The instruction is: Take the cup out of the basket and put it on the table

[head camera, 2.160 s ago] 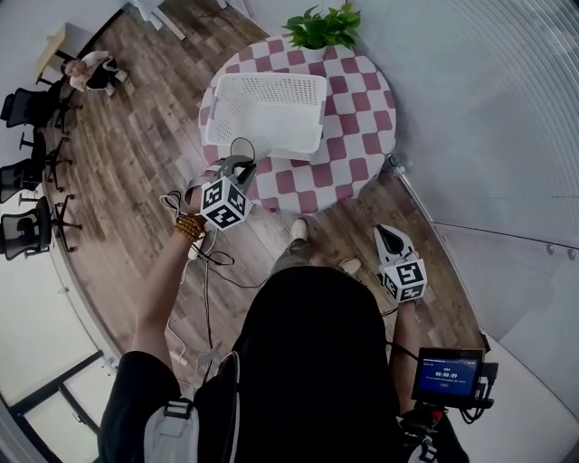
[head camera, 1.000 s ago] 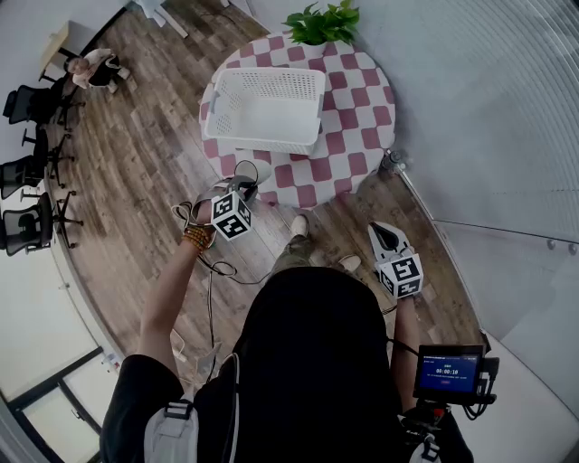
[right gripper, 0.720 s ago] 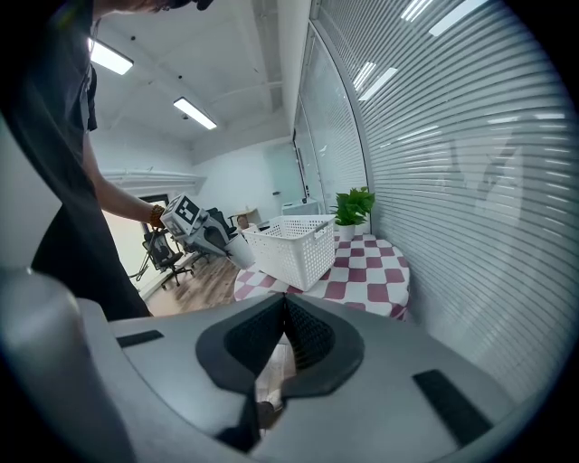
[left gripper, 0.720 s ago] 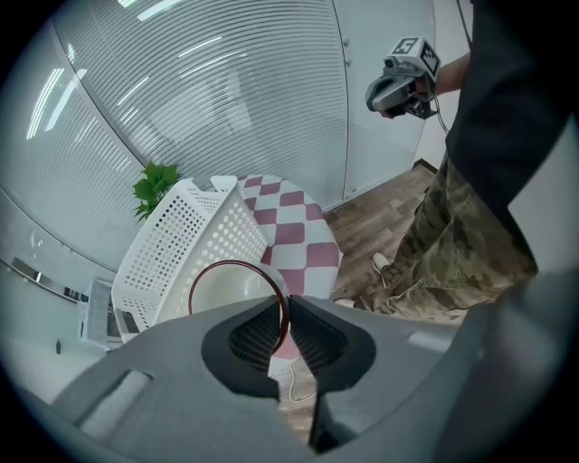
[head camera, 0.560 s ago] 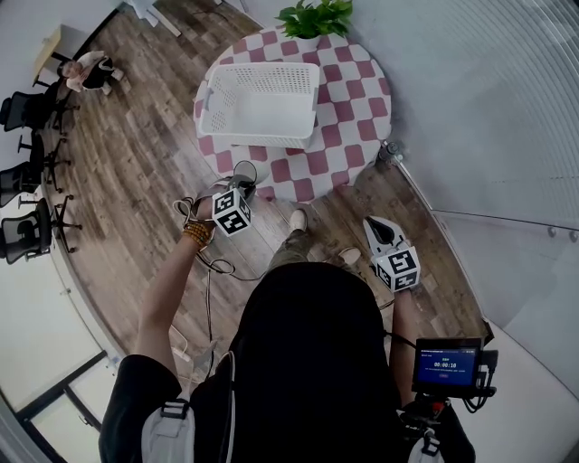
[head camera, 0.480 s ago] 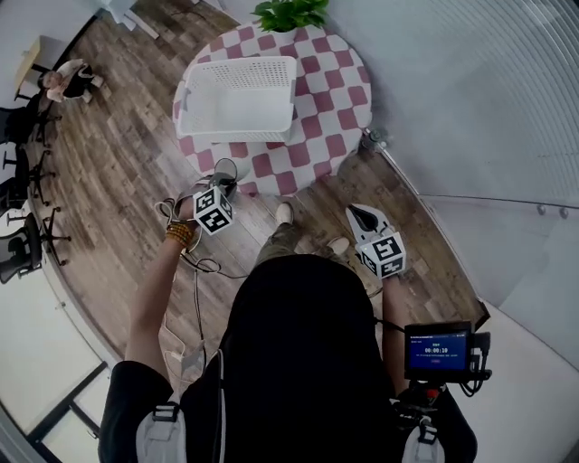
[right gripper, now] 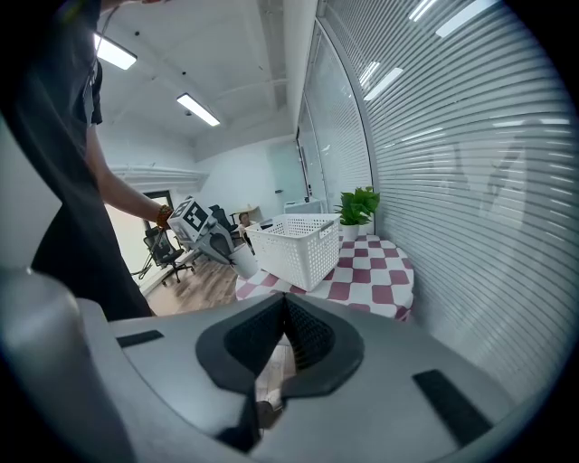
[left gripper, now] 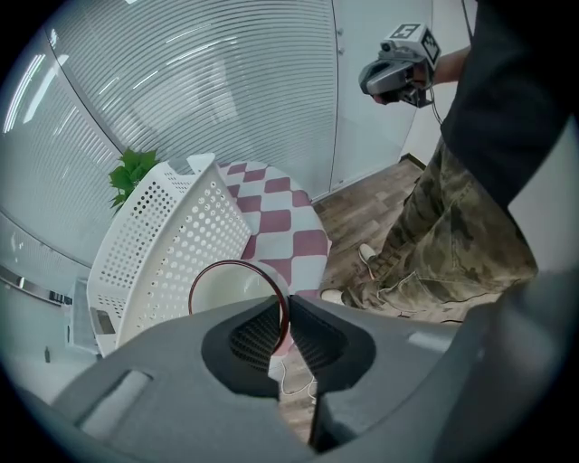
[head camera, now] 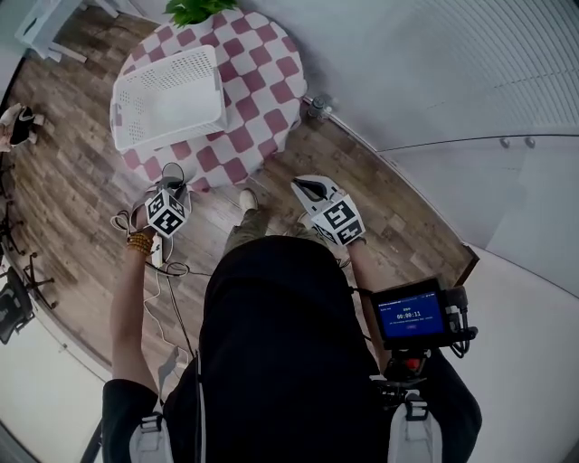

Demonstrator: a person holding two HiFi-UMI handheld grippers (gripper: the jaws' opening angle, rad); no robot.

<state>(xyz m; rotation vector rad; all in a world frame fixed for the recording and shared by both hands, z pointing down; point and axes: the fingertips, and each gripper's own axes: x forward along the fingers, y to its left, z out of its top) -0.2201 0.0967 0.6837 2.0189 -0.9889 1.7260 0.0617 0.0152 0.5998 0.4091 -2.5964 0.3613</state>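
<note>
A white cup (left gripper: 233, 291) with a dark red rim hangs in my left gripper (left gripper: 285, 306), whose jaws are shut on the rim. In the head view the cup (head camera: 172, 172) and left gripper (head camera: 175, 188) are over the wooden floor, just off the near edge of the round checkered table (head camera: 258, 86). The white perforated basket (head camera: 167, 98) stands on that table and looks empty. My right gripper (head camera: 306, 187) is shut with nothing in it, held above the floor to the right of the table. The right gripper view shows the cup (right gripper: 242, 260) beside the basket (right gripper: 294, 244).
A potted green plant (head camera: 194, 9) stands at the table's far edge. A curved slatted wall (right gripper: 470, 181) runs to the right. Cables (head camera: 163, 271) lie on the floor under my left arm. A monitor (head camera: 412, 316) hangs at the person's right side.
The head view has swung, so the table and basket now lie at upper left. My left gripper still holds the cup off the table's edge. The right gripper has risen and moved inward.
</note>
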